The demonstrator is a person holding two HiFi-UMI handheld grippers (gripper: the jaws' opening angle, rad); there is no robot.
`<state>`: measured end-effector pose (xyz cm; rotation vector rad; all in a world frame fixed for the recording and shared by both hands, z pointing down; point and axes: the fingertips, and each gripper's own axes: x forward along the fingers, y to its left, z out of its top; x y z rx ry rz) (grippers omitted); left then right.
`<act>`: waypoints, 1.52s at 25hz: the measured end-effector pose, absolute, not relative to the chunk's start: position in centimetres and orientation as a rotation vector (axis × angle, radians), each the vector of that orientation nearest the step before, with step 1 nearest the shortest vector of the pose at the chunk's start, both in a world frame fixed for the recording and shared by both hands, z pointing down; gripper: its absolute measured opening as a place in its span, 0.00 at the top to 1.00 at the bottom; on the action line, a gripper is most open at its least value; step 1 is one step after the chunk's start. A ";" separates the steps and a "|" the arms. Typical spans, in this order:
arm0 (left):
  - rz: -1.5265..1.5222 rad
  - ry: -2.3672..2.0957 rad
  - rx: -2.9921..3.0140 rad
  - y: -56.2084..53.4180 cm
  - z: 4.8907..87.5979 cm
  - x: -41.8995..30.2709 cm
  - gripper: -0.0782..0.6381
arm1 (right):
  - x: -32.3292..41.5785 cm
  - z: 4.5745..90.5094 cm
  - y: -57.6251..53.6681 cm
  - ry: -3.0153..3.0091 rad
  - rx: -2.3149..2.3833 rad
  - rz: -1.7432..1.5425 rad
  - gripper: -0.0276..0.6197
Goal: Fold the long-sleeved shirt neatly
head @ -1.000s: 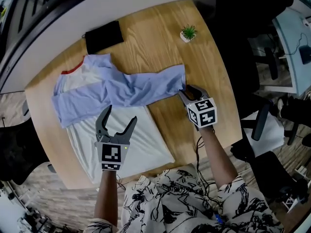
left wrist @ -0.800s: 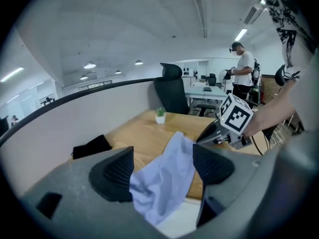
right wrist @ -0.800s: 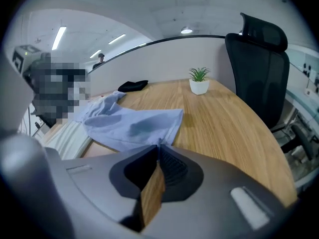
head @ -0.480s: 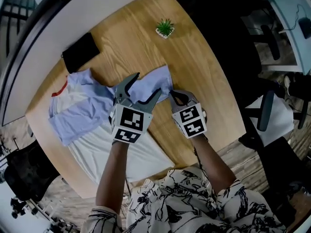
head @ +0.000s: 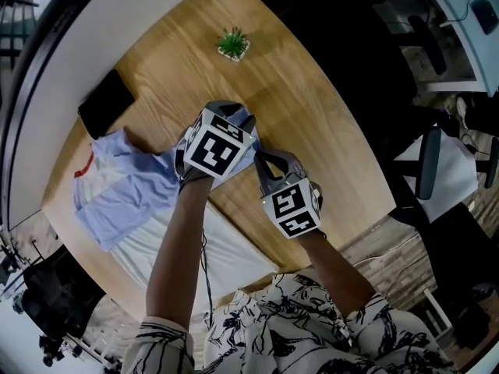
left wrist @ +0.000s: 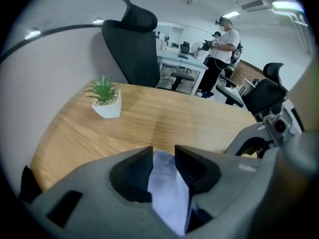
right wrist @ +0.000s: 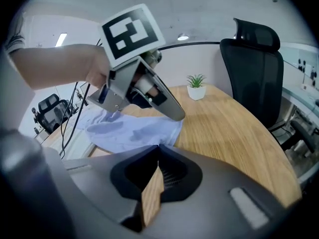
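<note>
The long-sleeved shirt (head: 125, 197) lies on the left part of the wooden table (head: 320, 123). Its collar end is toward the far left, and one pale blue sleeve (head: 248, 120) is drawn out rightward across the wood to both tongs. The left gripper (left wrist: 163, 153) points steeply down onto that sleeve. Its jaws have just been closing, and they now stand narrow with a fold of the blue cloth between them, filling the gap and touching both pads. Just right of it is the right gripper (right wrist: 158, 146), its jaws brought fully together. Their tips meet at the sleeve's near edge; bare wood shows through the gap behind them, and I cannot tell if any cloth is nipped there.
</note>
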<state>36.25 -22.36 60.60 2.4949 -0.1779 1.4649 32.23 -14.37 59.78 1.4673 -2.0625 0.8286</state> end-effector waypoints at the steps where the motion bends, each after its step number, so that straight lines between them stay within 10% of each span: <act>1: 1.497 -0.177 2.478 -22.5 61.0 36.3 0.69 | 32.2 59.7 -14.4 -2.062 1.467 0.822 0.93; 8: 1.598 -0.183 2.449 -22.6 62.7 36.1 0.86 | 32.4 59.8 -14.5 -2.056 1.490 0.829 0.93; 20: 1.143 -0.220 2.633 -23.3 50.6 34.1 0.86 | 31.2 50.6 -15.3 -2.232 1.545 0.718 0.93; 38: 0.647 -0.569 2.934 -22.5 25.4 10.6 0.86 | 10.9 26.8 -13.4 -2.659 1.366 0.314 0.93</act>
